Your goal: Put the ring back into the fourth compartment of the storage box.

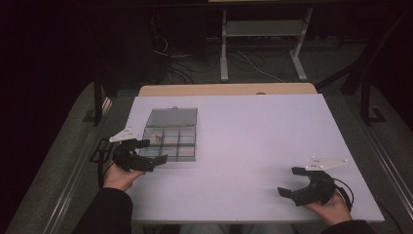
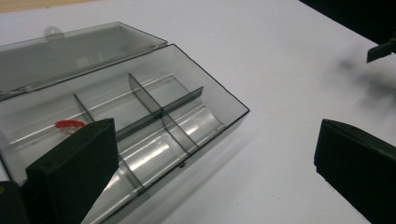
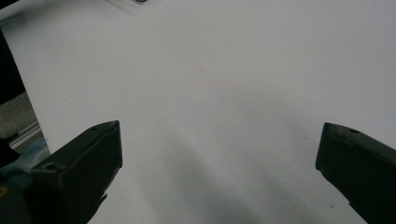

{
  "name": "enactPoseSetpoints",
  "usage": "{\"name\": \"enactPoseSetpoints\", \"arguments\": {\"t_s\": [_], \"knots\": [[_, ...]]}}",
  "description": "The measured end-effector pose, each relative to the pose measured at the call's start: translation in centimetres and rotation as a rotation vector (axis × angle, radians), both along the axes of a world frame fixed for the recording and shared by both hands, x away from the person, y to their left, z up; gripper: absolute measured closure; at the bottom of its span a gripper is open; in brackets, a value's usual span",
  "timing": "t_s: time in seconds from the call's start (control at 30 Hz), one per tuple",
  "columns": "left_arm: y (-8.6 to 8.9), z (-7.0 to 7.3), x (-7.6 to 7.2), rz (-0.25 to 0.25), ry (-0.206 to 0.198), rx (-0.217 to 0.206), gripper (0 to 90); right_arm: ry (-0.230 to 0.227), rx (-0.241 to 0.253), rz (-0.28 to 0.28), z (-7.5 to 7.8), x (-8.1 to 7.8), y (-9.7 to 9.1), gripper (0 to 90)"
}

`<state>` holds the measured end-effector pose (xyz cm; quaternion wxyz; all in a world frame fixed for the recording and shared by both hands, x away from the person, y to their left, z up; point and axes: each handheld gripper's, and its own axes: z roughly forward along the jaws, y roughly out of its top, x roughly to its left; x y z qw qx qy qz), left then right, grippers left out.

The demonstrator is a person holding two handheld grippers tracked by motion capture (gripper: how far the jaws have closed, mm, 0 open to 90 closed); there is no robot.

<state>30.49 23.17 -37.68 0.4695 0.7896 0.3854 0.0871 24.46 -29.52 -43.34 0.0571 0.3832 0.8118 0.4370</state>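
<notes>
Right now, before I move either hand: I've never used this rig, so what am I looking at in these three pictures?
A person at a white table holds a two-jaw tool in each hand. The high view looks down from above. The left gripper sits at a clear compartment box with its lid open; the right gripper rests apart near the table's front right. The other two pictures come from cameras on each gripper, looking along its black jaws. A small red item lies in one compartment. Both grippers are open and hold nothing.

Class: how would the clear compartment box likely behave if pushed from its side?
The compartment box looks like thin rigid plastic, so probably stiff and light. On the smooth white table it would likely slide rather than tip. Its open lid might flap or swing.
</notes>
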Motion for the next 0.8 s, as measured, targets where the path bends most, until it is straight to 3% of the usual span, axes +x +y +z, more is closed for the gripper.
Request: {"name": "enactPoseSetpoints", "arguments": {"t_s": [0.33, 0.8], "knots": [[-1.3, -1.4, -1.7, -0.045, 0.009, -0.014, 0.0, -0.003, 0.001, 0.0, 0.0, 0.0, 0.0, 0.0], [-3.5, -3.5, -3.0, -0.135, 0.04, 0.01, 0.0, -0.004, 0.002, 0.0, 0.0, 0.0, 0.0, 0.0]]}}
